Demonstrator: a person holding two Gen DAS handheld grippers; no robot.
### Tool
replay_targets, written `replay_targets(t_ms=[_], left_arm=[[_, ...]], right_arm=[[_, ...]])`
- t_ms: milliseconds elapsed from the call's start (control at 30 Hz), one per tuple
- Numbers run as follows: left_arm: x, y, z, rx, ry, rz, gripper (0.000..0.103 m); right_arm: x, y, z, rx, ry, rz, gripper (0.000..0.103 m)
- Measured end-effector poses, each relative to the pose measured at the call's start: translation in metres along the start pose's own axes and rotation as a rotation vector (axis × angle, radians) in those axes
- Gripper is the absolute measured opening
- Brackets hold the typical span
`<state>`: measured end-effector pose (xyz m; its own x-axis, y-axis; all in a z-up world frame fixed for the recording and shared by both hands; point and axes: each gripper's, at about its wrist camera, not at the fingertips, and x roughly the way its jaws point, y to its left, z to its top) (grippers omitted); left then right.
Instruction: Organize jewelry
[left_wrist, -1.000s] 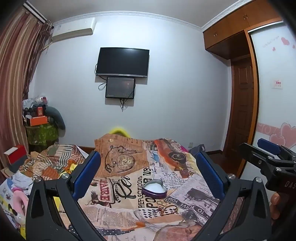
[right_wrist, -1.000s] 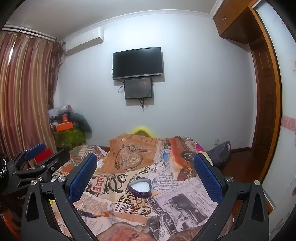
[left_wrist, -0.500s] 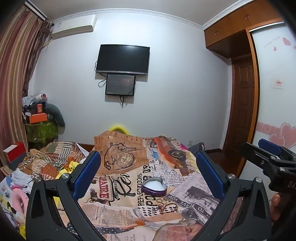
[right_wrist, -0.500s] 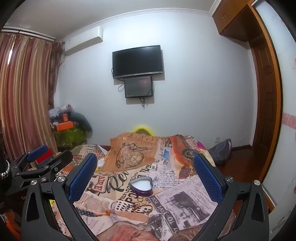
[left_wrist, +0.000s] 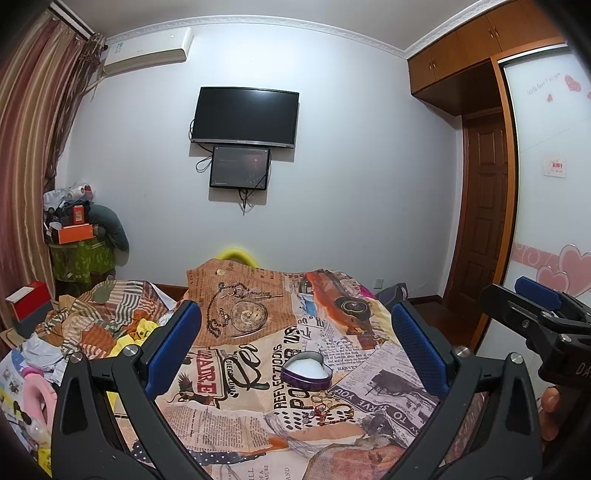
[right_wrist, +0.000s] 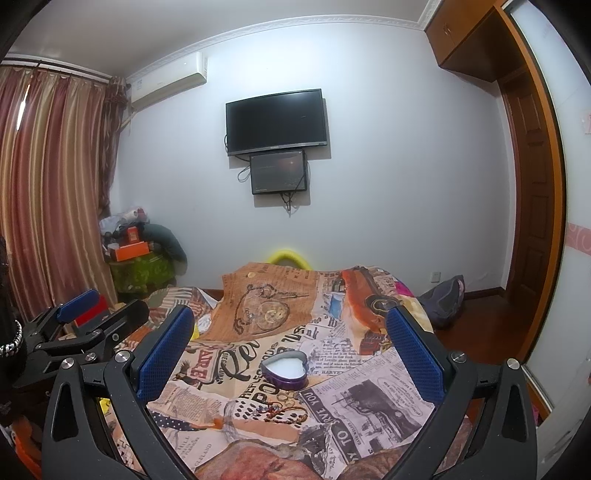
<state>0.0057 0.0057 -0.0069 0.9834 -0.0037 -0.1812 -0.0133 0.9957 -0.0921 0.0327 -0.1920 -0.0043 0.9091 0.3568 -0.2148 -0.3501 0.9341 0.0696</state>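
Claws both spread wide, empty; bedspread print reads "REFLECTIONS"; heart tin nr jewelry.

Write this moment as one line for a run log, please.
stage: start | left claw: open, empty | right claw: open, empty | heart tin: open on bedspread | jewelry: loose beside tin, untouched

A heart-shaped tin sits on the printed bedspread near the middle of the bed. Just before it, nearer the cameras, lies a small heap of rings and chains. A television hangs on the wall behind the bed, with a smaller screen directly beneath. Boxes are stacked in the left corner; a door stands at the right.
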Motion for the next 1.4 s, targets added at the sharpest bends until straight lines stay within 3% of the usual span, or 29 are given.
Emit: replay_targets(t_ms=[1400], left_arm=[[0.0059, -0.0026, -0.0036, 0.006, 0.022, -0.005, 0.103]], right_arm=[[0.0014, 0.0021, -0.0025, 0.011, 0.011, 0.009, 0.103]])
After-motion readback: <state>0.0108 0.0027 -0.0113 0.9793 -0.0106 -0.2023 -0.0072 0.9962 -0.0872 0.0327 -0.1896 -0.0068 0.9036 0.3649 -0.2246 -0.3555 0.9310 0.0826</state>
